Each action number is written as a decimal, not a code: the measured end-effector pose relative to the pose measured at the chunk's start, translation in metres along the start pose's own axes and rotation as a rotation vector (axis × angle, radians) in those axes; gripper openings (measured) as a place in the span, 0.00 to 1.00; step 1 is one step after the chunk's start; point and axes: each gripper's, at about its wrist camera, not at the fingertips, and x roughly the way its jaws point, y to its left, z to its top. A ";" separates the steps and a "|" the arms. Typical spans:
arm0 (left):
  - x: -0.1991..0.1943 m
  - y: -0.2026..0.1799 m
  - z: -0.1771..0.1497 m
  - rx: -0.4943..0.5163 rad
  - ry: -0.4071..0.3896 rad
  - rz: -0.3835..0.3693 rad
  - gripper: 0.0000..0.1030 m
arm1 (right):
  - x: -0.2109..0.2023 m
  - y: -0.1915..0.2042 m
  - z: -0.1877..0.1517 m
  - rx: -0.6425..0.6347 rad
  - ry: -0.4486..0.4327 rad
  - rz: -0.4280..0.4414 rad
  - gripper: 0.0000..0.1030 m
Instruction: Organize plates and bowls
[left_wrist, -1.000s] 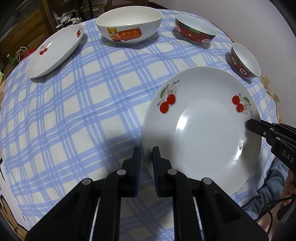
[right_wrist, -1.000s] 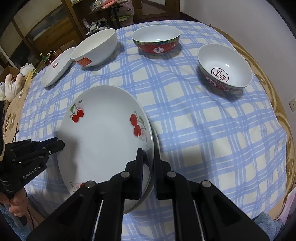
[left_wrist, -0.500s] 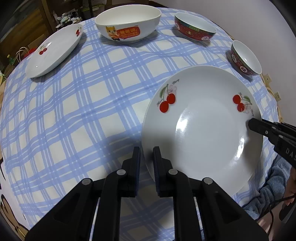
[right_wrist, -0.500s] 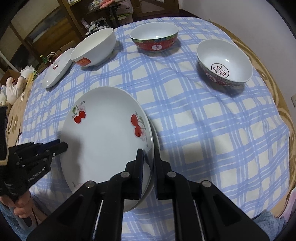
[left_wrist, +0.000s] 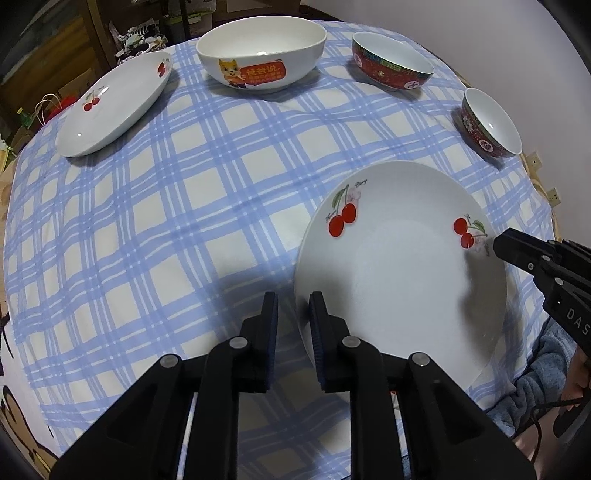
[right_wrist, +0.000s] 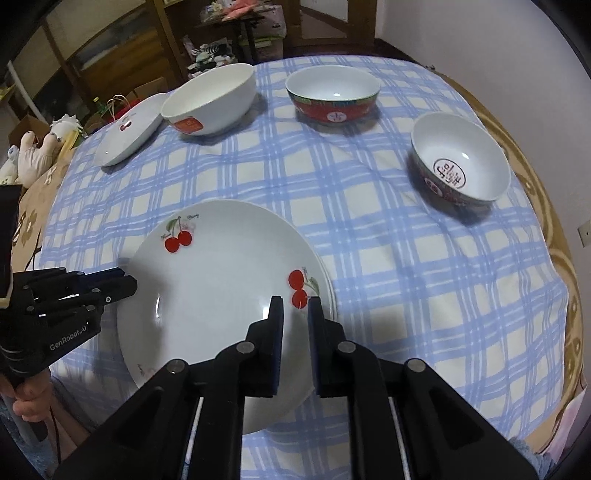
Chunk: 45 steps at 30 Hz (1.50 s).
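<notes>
Both grippers straddle opposite rims of a cherry-print plate (left_wrist: 402, 266) resting on the checked worktop (left_wrist: 184, 206). The left gripper (left_wrist: 293, 306) and right gripper (right_wrist: 295, 310) are both opening, releasing it. Beyond them, another plate (left_wrist: 110, 107) and three bowls remain scattered, unstacked; most sorting seems left.

a lived-in home; checked tablecloth (right_wrist: 369, 229), wooden cabinets (right_wrist: 110, 48), stuffed toys (right_wrist: 37, 155).
</notes>
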 end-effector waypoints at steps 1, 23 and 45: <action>-0.001 -0.001 0.000 0.005 -0.001 0.008 0.19 | -0.001 0.000 0.000 0.001 -0.005 0.002 0.13; -0.032 0.051 0.002 -0.118 0.007 0.167 0.76 | -0.004 0.008 0.015 -0.010 -0.109 0.023 0.97; -0.090 0.175 0.082 -0.289 -0.119 0.262 0.77 | -0.031 0.093 0.130 -0.099 -0.271 0.132 0.97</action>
